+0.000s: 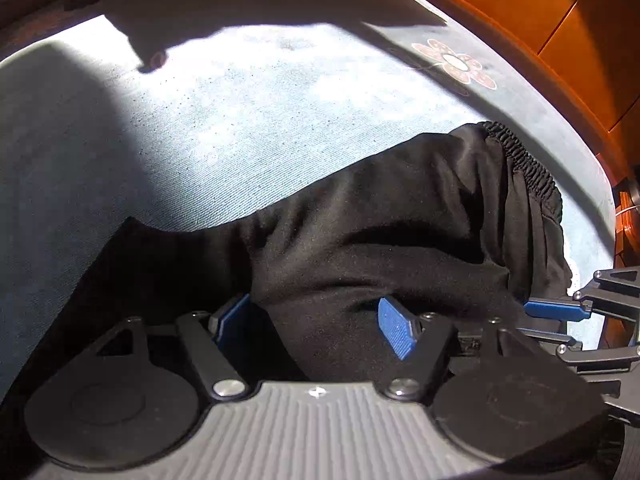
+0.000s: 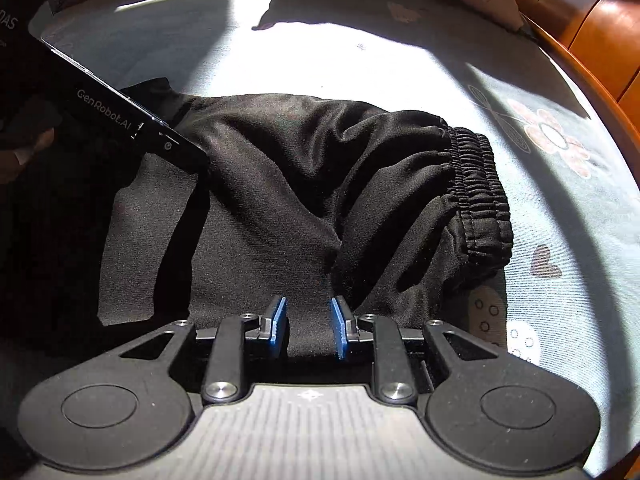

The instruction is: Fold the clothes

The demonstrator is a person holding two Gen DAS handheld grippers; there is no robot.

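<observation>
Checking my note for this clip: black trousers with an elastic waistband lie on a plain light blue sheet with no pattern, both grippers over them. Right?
Not quite. The sheet is not plain: it carries printed flowers and a heart, clearest in the right wrist view. The rest holds: black trousers with an elastic waistband, the left gripper and right gripper over them.

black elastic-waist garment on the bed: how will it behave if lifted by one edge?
The black fabric garment probably drapes limply: it lies in soft folds. Its slight sheen suggests it may slip between pads. The gathered elastic waistband looks thicker, likely the firmer grab.
</observation>
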